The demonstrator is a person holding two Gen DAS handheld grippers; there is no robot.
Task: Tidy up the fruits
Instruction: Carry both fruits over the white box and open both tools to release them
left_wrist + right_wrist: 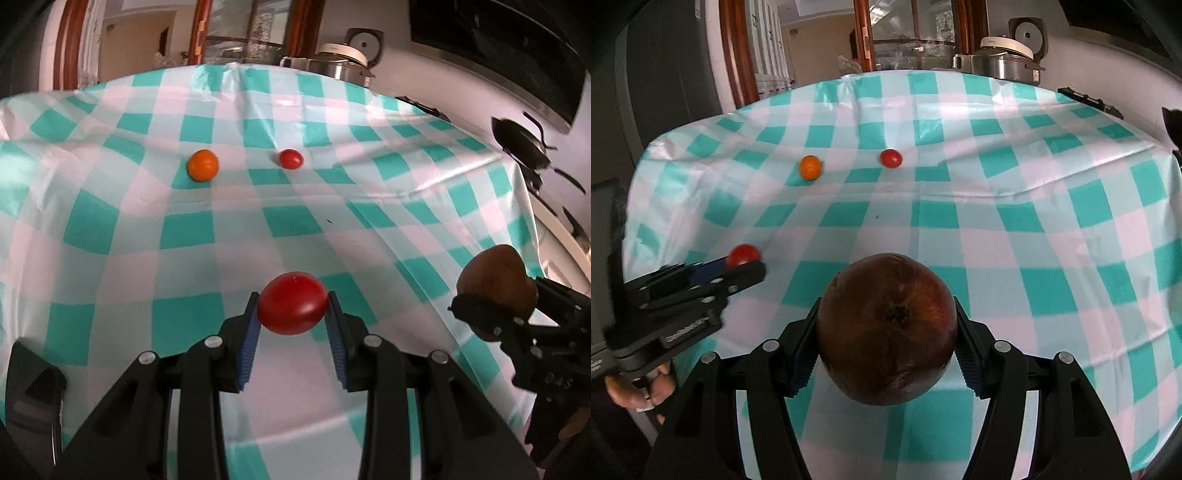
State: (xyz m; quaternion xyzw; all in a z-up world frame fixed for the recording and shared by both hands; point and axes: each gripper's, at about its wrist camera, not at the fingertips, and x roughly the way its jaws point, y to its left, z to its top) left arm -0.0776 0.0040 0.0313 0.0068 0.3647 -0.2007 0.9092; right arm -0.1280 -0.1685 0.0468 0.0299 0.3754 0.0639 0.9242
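The left hand-held gripper [292,308] pinches a glossy red tomato [292,308] above the checked teal-and-white worktop [184,229]; the right hand-held gripper [886,332] clamps a large dark brownish-red round fruit [886,328]. Best to lower both gently beside the small orange fruit [202,164] and small red tomato [290,159] farther along, releasing only once settled, since round fruit likely rolls.

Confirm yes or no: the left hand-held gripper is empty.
No, the left hand-held gripper is shut on a red tomato, pinched between its blue pads.

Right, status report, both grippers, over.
Left gripper shut on red tomato. Right gripper shut on dark brown-red apple. Orange fruit, small red tomato on checked cloth, unobstructed.
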